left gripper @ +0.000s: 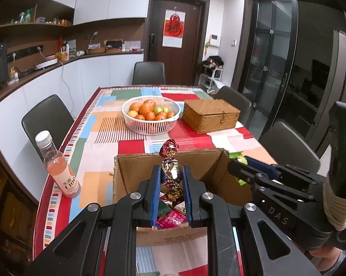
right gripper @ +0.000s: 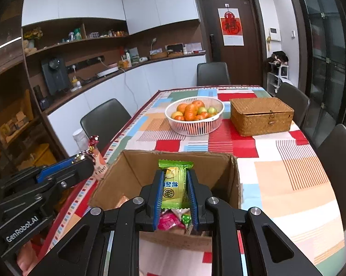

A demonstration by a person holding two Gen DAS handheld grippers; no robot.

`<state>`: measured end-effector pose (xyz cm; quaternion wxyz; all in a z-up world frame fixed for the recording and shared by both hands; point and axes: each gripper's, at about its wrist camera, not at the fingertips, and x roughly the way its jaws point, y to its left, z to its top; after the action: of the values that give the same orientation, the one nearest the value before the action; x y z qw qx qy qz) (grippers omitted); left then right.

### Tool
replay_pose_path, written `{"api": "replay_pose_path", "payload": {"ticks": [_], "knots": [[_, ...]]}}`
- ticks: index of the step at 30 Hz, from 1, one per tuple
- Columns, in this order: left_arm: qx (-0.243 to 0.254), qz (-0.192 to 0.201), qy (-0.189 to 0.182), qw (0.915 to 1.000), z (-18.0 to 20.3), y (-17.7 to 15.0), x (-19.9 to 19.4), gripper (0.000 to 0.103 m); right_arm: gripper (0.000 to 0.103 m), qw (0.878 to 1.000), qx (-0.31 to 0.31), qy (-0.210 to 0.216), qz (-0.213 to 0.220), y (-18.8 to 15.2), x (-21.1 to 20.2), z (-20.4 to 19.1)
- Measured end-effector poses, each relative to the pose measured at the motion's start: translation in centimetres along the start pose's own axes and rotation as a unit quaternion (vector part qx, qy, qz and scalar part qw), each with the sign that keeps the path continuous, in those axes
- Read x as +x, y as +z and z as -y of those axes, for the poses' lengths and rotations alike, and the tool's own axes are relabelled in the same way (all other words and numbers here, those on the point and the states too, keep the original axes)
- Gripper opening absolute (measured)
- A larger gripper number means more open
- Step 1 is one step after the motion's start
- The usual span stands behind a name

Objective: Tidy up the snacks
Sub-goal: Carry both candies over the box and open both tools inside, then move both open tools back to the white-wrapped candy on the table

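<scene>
You are working over a table (left gripper: pixel 99 138) that is wearing a patchwork cloth of red, blue, orange and green blocks, with dark chairs (left gripper: pixel 46 119) standing around it. Near its far end a woven box (left gripper: pixel 209 115) is sitting with its lid down, and just beside it a white basket (left gripper: pixel 151 124) is holding oranges and a few green fruits. Closer to you an open cardboard box (left gripper: pixel 136 168) is standing on the cloth, and loose snack packets are lying in its bottom, pink and green ones among them. A bottle (left gripper: pixel 58 168) of pink drink with a white cap is standing upright near the table's left edge, apart from the cardboard box. Your left gripper (left gripper: pixel 171 172) is clamping a foil-wrapped candy (left gripper: pixel 171 170), red and gold, upright between its blue pads, above the cardboard box's opening. Your right gripper (right gripper: pixel 174 184) is pinching a green snack packet (right gripper: pixel 174 184) the same way, its crimped top sticking out past the fingertips, also over the open cardboard box
</scene>
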<state>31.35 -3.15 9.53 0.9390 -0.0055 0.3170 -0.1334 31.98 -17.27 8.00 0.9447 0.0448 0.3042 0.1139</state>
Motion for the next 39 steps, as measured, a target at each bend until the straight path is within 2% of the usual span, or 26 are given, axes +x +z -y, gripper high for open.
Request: {"api": "replay_pose_path", "payload": {"ticks": [3,5,7,8,12,18,24,31,39], "knots": [[0.001,-0.016,0.006,0.9999,-0.3,0.5,1.7,0.021,0.022,1.000,-0.002,-0.009,-0.007,0.3,1.0,0.2],[0.004,-0.025,0.027,0.9993,-0.4,0.8,2.5,0.036,0.022,1.000,-0.002,-0.013,-0.011,0.6,1.5,0.4],[0.005,-0.027,0.039,0.9989,-0.5,0.6,2.6,0.037,0.034,1.000,0.006,-0.027,-0.013,0.7,1.7,0.8],[0.007,-0.029,0.045,0.9986,-0.6,0.5,2.5,0.037,0.036,0.999,0.008,-0.029,-0.013,0.7,1.6,0.9],[0.023,-0.015,0.066,0.9974,-0.3,-0.6,1.1,0.044,0.036,1.000,0.003,-0.025,-0.014,0.0,1.0,0.9],[0.035,-0.001,0.069,0.9970,-0.1,-2.4,-1.6,0.053,0.036,1.000,-0.019,-0.004,-0.016,-2.0,-0.5,-0.2],[0.049,0.008,0.084,0.9952,-0.5,-4.6,-3.9,0.071,0.036,0.998,-0.043,0.023,-0.038,-4.4,-1.3,-2.1],[0.058,-0.009,0.114,0.9917,-1.6,-7.8,-5.3,0.078,0.036,0.994,-0.068,0.042,-0.078,-7.5,-0.9,-4.2],[0.033,-0.045,0.119,0.9913,-3.3,-11.3,-5.5,0.081,0.036,0.985,-0.101,0.058,-0.129,-10.9,0.2,-6.0]]}}
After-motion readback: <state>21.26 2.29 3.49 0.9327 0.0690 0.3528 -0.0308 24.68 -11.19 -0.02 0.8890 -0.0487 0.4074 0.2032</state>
